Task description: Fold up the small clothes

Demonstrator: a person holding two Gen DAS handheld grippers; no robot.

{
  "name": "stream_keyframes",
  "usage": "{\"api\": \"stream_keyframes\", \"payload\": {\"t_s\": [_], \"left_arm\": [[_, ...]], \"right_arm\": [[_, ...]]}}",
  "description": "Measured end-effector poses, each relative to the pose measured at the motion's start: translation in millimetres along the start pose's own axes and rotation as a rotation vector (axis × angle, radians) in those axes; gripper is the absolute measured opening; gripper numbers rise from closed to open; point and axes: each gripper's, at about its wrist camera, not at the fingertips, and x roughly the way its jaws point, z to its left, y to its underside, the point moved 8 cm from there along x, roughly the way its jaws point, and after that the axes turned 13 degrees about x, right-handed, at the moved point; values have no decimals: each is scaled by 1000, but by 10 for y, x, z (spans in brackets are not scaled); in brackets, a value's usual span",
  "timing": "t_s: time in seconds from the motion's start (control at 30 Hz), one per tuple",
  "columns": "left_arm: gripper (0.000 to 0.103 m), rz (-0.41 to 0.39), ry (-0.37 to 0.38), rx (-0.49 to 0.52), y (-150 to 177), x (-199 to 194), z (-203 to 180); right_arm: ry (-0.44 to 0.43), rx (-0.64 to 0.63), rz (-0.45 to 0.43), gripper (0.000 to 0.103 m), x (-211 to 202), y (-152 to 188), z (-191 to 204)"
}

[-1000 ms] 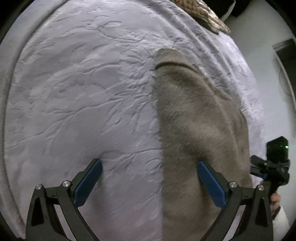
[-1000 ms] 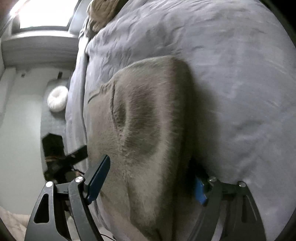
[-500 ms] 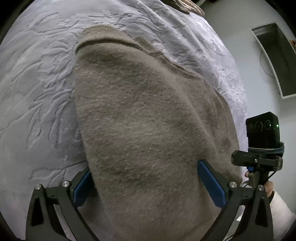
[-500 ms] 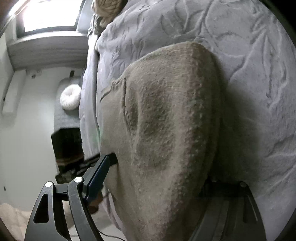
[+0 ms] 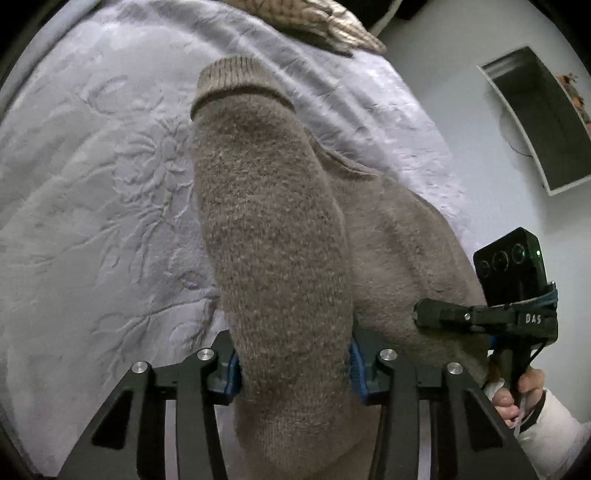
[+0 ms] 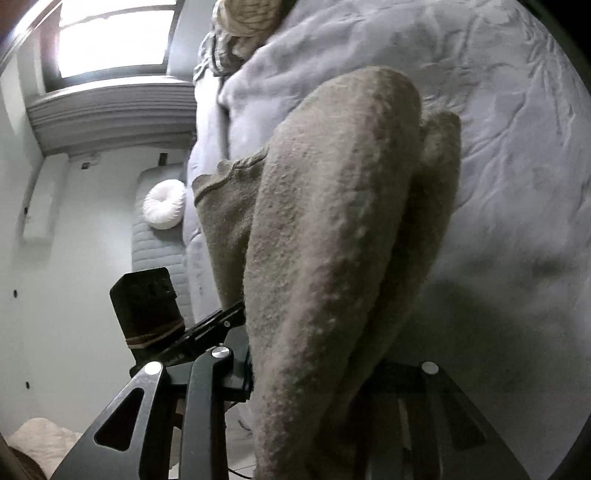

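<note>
A small tan knit sweater (image 5: pixel 273 236) lies on a lavender embossed bedspread (image 5: pixel 92 192). My left gripper (image 5: pixel 293 365) is shut on a bunched fold of it, with a ribbed cuff (image 5: pixel 236 81) at the far end. My right gripper (image 6: pixel 314 373) is shut on another thick fold of the same sweater (image 6: pixel 325 258), lifted above the bedspread (image 6: pixel 517 166). The right gripper's fingertips are hidden by the knit. The right gripper also shows in the left wrist view (image 5: pixel 491 317) at the sweater's right edge.
A tan knit garment (image 5: pixel 310 18) lies at the far edge of the bed. A window (image 6: pixel 110 37) and a white round cushion (image 6: pixel 164 208) on a grey bench are beyond the bed's left side. A wall shelf (image 5: pixel 535 118) hangs at right.
Both grippers have closed on the sweater; half a second ago they were open around it. The knit has bunched into thick folds and lifted off the bedspread.
</note>
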Motion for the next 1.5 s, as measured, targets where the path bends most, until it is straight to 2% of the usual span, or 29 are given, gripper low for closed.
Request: {"api": "stream_keyframes", "payload": {"t_s": [0.2, 0.37, 0.47, 0.6, 0.67, 0.8, 0.9, 0.97, 1.07, 1.1, 1.17, 1.27, 1.4, 1.5], "left_arm": [[46, -22, 6, 9, 175, -535, 5], [47, 15, -2, -26, 530, -865, 151], [47, 47, -39, -52, 851, -953, 261], [47, 101, -87, -119, 1295, -896, 513], [47, 129, -128, -153, 1482, -837, 658], [47, 60, -139, -154, 1492, -1064, 695], [47, 24, -184, -132, 1462, -1255, 724], [47, 12, -227, -135, 1476, -1314, 829], [47, 40, -267, -151, 1492, -1207, 933], [47, 52, -278, -147, 1513, -1158, 956], [47, 85, -313, -112, 1523, -976, 928], [49, 104, -386, -51, 1533, -909, 877], [49, 123, -409, -42, 1555, -967, 855], [49, 140, -419, -50, 1603, -1005, 865]], "right_arm": [[-52, 27, 54, 32, 190, 395, 211], [-45, 50, 132, 32, 629, 780, 241], [-2, 68, 182, 32, 962, 964, 109], [163, 53, 209, 36, 1285, 1024, -83], [200, 25, 189, 41, 1255, 986, -33], [333, -77, 115, 43, 1057, 954, 55], [455, -133, 33, 32, 840, 958, -69], [531, -149, -13, 30, 746, 906, -130], [671, -235, -59, 30, 714, 866, -344], [688, -242, -69, 30, 728, 857, -383], [669, -199, -86, 34, 692, 868, -442], [668, -145, -131, 36, 477, 872, -488], [715, -85, -187, 36, 150, 939, -548], [735, -60, -192, 30, 60, 1074, -554]]}}
